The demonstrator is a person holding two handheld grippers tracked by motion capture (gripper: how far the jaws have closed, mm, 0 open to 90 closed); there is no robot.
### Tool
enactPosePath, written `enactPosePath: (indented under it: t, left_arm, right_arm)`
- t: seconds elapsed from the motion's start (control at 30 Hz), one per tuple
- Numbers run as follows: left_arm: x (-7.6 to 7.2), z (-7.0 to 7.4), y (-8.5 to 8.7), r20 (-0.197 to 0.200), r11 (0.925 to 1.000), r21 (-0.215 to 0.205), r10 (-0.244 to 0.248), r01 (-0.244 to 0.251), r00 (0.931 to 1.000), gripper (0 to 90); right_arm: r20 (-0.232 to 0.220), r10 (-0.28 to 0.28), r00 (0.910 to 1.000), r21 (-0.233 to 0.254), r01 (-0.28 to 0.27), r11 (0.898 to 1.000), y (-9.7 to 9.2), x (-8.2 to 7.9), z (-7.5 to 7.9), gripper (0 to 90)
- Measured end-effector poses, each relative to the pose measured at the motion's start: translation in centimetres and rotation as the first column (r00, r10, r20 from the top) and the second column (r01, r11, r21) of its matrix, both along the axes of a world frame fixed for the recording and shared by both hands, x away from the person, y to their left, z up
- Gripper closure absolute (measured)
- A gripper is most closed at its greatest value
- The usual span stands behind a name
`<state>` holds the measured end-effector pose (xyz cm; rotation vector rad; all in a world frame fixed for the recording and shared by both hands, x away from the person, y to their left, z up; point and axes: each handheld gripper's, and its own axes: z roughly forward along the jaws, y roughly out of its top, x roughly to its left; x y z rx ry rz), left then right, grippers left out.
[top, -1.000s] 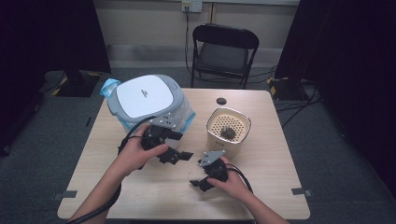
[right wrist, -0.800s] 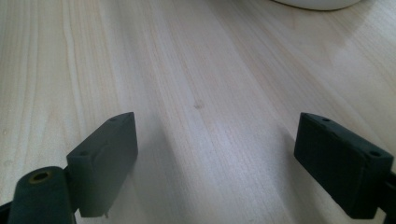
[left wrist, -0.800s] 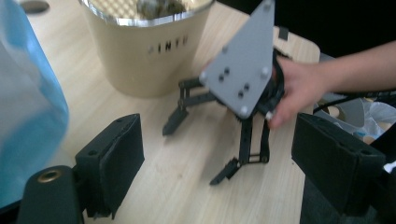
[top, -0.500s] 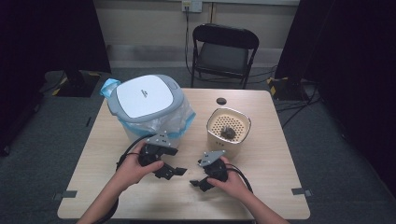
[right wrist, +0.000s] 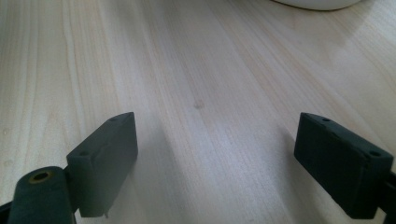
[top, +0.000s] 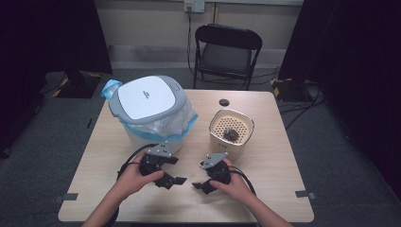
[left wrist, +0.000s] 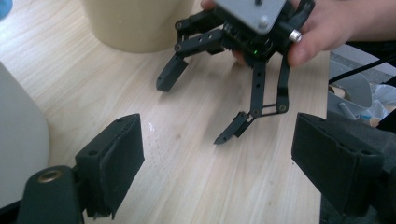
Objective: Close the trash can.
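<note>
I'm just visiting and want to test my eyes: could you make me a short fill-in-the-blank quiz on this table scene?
1. The white-lidded bin is lined with a blue plastic ____.
2. The left gripper holds ____ between its open jaws.
3. Behind the light wooden table stands a black folding ____.

Missing words: bag; nothing; chair

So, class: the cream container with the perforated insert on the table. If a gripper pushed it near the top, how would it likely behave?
The cream container looks squat with a broad flat base, so it would probably slide on the wooden table rather than tip. Its smooth walls may be slippery to pinch. The perforated insert might sit loose and shift, along with the dark clump on it.
</note>
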<state>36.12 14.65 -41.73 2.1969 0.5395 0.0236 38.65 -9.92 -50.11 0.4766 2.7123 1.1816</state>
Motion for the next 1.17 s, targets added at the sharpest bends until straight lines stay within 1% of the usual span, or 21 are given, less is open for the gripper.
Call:
enactPosePath:
  t: [0.03,0.07,0.13,0.27,0.33,0.37,0.4,0.43,0.57,0.67,0.73,0.87,0.93,0.97,1.03,1.07,1.13,1.17]
  left_arm:
    - [0.0,-0.1,0.1,0.006,1.0000,0.008,-0.001,0.000,1.0000,16.5]
    - [0.0,-0.4,0.2,0.010,1.0000,0.004,0.000,0.000,1.0000,16.5]
    - [-0.1,-0.7,0.4,0.003,1.0000,0.004,0.001,-0.001,1.0000,16.5]
    - [-0.3,-1.6,0.6,-0.006,0.9998,0.018,0.001,-0.001,1.0000,16.5]
    - [-0.4,-2.1,0.7,-0.007,1.0000,0.009,-0.003,0.003,1.0000,16.5]
    - [-0.4,-2.3,0.8,-0.009,0.9998,0.022,-0.003,0.003,1.0000,16.5]
    - [-0.5,-2.5,0.9,-0.014,0.9997,0.023,-0.002,0.002,0.9999,16.5]
    - [-0.5,-2.8,0.9,-0.019,0.9999,0.013,-0.003,0.003,0.9998,16.5]
    - [-0.8,-3.8,1.0,-0.027,0.9991,0.039,-0.019,0.020,0.9994,16.5]
    - [-0.9,-4.4,1.1,-0.028,0.9991,0.035,-0.021,0.022,0.9994,16.5]
    - [-1.0,-4.8,1.1,-0.028,0.9994,0.020,-0.026,0.027,0.9993,16.5]
    - [-1.2,-5.3,1.1,-0.019,0.9987,0.034,-0.039,0.040,0.9991,16.5]
    - [-1.3,-5.7,1.0,-0.011,0.9987,0.035,-0.036,0.037,0.9993,16.5]
    - [-1.3,-5.8,1.0,-0.014,0.9986,0.036,-0.037,0.038,0.9992,16.5]
    - [-1.3,-5.9,1.0,-0.013,0.9987,0.031,-0.041,0.041,0.9991,16.5]
    - [-1.3,-5.9,1.0,-0.011,0.9985,0.035,-0.043,0.043,0.9990,16.5]
    - [-1.4,-6.1,0.9,-0.005,0.9988,0.020,-0.045,0.045,0.9990,16.5]
    - [-1.4,-6.1,0.9,-0.002,0.9987,0.024,-0.046,0.046,0.9989,16.5]
  right_arm:
    - [-0.001,0.000,1.0000,0.000,0.000,1.000,0.0,0.0,0.0,12.9]
    - [0.000,0.000,1.0000,0.000,0.000,1.000,0.0,0.0,0.0,12.9]
    - [0.001,0.002,1.0000,0.000,-0.002,1.000,0.0,0.0,0.0,12.8]
    - [-0.003,0.000,1.0000,-0.001,0.000,1.000,0.0,0.0,0.0,12.8]
    - [-0.003,0.000,1.0000,-0.001,0.000,1.000,0.0,0.0,0.0,12.8]
    - [-0.002,0.001,1.0000,-0.001,-0.001,1.000,0.0,0.0,0.0,12.8]
    - [-0.002,0.000,1.0000,-0.001,0.000,1.000,0.0,0.0,0.0,12.9]
    - [-0.002,0.001,1.0000,-0.001,-0.001,1.000,0.0,0.0,0.0,12.9]
    - [-0.001,0.001,1.0000,-0.001,-0.001,1.000,0.0,0.0,0.0,12.8]
    - [-0.003,0.000,1.0000,-0.001,0.000,1.000,0.0,0.0,0.0,12.9]
    - [-0.003,0.000,1.0000,-0.001,0.000,1.000,0.0,0.0,0.0,12.9]
    - [-0.001,0.001,1.0000,-0.001,-0.001,1.000,0.0,0.0,0.0,12.8]
    - [-0.002,0.001,1.0000,-0.001,-0.001,1.000,0.0,0.0,0.0,12.8]
    - [-0.002,0.001,1.0000,-0.001,-0.001,1.000,0.0,0.0,0.0,12.8]
    - [-0.001,0.001,1.0000,-0.001,-0.001,1.000,0.0,0.0,0.0,12.8]
    - [-0.001,0.002,1.0000,-0.001,-0.002,1.000,0.0,0.0,0.0,12.9]
    - [-0.002,0.001,1.0000,-0.001,-0.001,1.000,0.0,0.0,0.0,12.8]
    - [-0.002,0.001,1.0000,-0.001,-0.001,1.000,0.0,0.0,0.0,12.9]
